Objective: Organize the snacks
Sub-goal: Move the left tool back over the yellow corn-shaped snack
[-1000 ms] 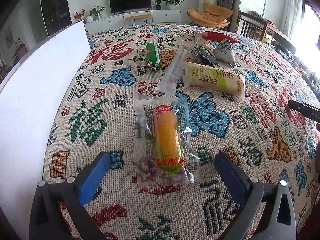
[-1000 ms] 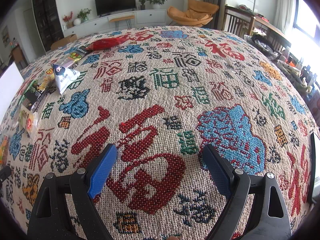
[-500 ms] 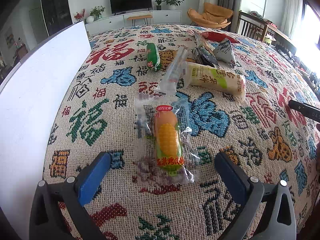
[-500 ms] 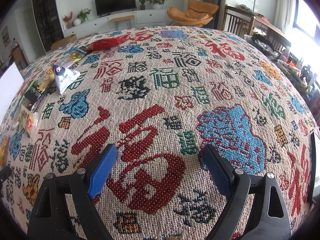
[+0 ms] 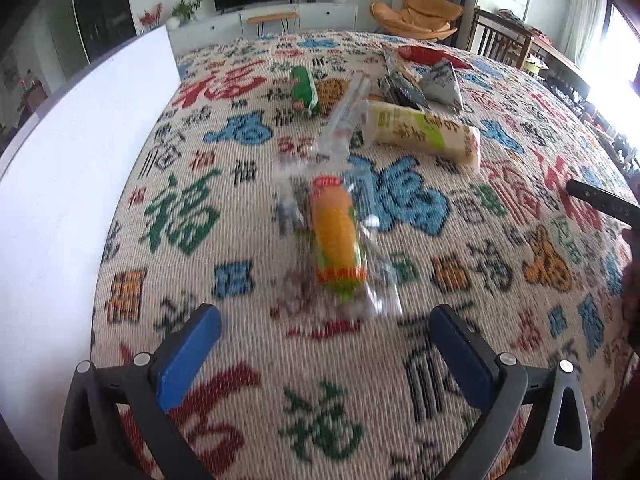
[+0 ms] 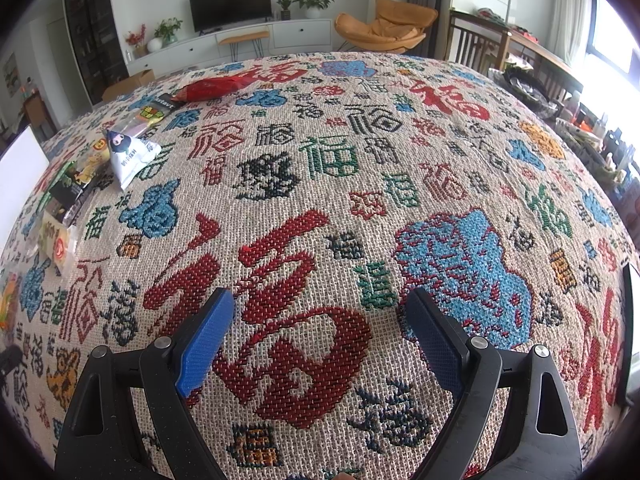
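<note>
A clear packet holding a yellow corn cob [image 5: 335, 242] lies on the patterned cloth just ahead of my left gripper [image 5: 326, 354], which is open and empty. Beyond it lie a cream and green tube pack [image 5: 426, 134], a clear wrapper [image 5: 347, 114], a green packet [image 5: 304, 88], dark packets [image 5: 400, 86], a grey triangular pack [image 5: 442, 82] and a red bag [image 5: 424, 54]. My right gripper [image 6: 320, 334] hovers open over bare cloth. The same triangular pack [image 6: 130, 152], red bag [image 6: 208, 88] and dark packets [image 6: 70, 188] sit far to its left.
A white board [image 5: 76, 184] stands along the left side of the table. The other gripper's black tip [image 5: 600, 200] pokes in from the right. Chairs [image 6: 480, 46] and a TV cabinet [image 6: 248, 40] stand behind the table. The patterned cloth [image 6: 360, 184] covers the whole top.
My left gripper has moved slightly, so the corn packet now looks blurred and sits a bit further ahead. The right gripper's view is unchanged.
</note>
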`<state>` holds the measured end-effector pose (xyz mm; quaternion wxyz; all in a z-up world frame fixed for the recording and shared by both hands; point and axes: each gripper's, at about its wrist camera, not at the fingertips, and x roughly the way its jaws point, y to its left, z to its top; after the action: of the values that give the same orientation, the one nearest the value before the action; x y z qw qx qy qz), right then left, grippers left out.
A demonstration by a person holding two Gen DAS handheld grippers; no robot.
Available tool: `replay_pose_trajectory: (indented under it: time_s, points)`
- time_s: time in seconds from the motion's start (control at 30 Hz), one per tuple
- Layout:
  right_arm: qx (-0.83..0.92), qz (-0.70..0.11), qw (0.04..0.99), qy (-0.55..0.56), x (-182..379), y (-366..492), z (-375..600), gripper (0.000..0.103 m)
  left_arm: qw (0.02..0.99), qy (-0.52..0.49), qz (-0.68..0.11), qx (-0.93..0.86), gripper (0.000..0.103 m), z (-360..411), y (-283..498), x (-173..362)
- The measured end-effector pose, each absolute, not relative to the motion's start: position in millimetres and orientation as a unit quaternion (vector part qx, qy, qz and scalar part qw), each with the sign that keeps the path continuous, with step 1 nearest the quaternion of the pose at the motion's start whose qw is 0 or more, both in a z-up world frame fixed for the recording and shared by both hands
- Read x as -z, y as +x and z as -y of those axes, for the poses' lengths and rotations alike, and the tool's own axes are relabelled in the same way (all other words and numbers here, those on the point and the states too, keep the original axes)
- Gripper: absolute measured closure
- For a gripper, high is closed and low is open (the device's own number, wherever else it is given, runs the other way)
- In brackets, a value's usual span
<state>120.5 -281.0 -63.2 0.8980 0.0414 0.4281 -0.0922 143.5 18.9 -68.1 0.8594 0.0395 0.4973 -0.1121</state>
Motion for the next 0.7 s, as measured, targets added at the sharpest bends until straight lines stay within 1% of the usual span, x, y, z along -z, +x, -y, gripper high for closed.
replay_pose_trajectory:
  time_s: [0.17,0.3,0.4,0.47,0.5,0.53,0.67,0.7]
  points:
    - [0.091,-0.428,0.898,0.043,63.1,120.4,281.4,0.012,0.851,-0.031,-0.501,0.156,0.000,-36.4,131.6,45.1]
    - [0.091,-0.428,0.898,0.043,63.2,121.2,281.2,0.012,0.854,-0.024,-0.497,0.149,0.000,-36.0,153.9,29.0]
    - [0.091,-0.428,0.898,0.043,63.2,121.2,281.3,0.012,0.852,-0.003,-0.506,0.131,0.001,-28.7,175.8,33.7]
    - [0.091,-0.428,0.898,0.043,63.2,121.3,281.5,0.012,0.847,0.001,-0.518,0.123,0.009,-23.6,190.0,45.0]
    - [0.091,-0.428,0.898,0.043,63.3,121.1,281.2,0.012,0.845,0.002,-0.521,0.121,0.016,-22.8,192.5,49.1]
    - [0.091,-0.428,0.898,0.043,63.3,121.1,281.4,0.012,0.841,0.008,-0.528,0.118,0.021,-19.5,197.4,56.5]
    - [0.091,-0.428,0.898,0.043,63.3,120.9,281.3,0.012,0.850,0.060,-0.513,0.104,0.022,-5.8,197.1,64.4]
    - [0.091,-0.428,0.898,0.043,63.4,120.9,281.3,0.012,0.853,0.063,-0.507,0.107,0.030,-4.8,195.0,63.6]
